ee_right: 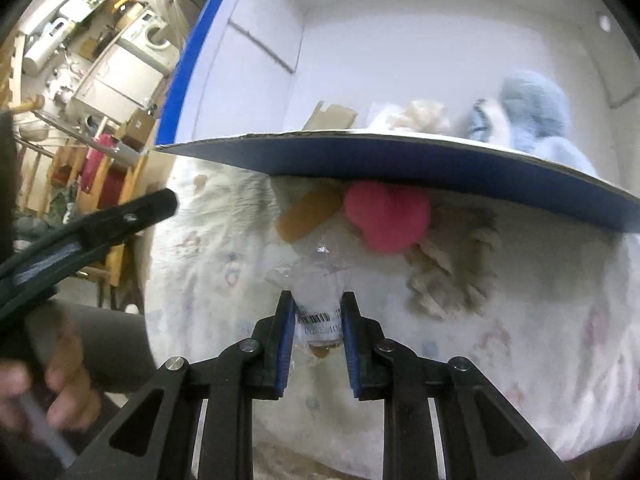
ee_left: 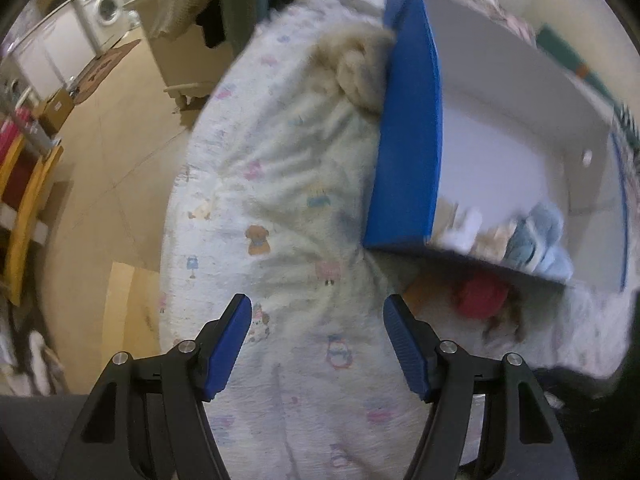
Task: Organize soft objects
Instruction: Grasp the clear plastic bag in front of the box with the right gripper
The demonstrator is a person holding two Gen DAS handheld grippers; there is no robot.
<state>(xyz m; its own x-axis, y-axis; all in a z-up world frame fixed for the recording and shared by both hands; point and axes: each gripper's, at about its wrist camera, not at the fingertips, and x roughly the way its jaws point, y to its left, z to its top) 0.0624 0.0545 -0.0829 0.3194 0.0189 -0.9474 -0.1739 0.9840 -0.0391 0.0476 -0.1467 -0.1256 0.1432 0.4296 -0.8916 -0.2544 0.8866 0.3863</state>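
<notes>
A blue box with a white inside [ee_left: 412, 128] stands on the printed bed cover [ee_left: 280, 200]; it also shows in the right wrist view [ee_right: 400, 156]. Inside it lie a blue plush [ee_right: 532, 108] and pale soft items [ee_right: 420, 116]. A red soft ball [ee_right: 386, 216] and a beige knitted piece [ee_right: 452, 268] lie on the cover in front of the box. My right gripper [ee_right: 316, 304] is shut on a clear plastic bag with a barcode label [ee_right: 318, 316]. My left gripper [ee_left: 318, 312] is open and empty above the cover. A beige fluffy item [ee_left: 360, 72] lies beside the box.
The bed edge drops to a tiled floor [ee_left: 112, 160] at the left. A washing machine [ee_left: 106, 8] and wooden furniture [ee_left: 24, 184] stand beyond. The left gripper and the hand holding it show in the right wrist view [ee_right: 80, 232].
</notes>
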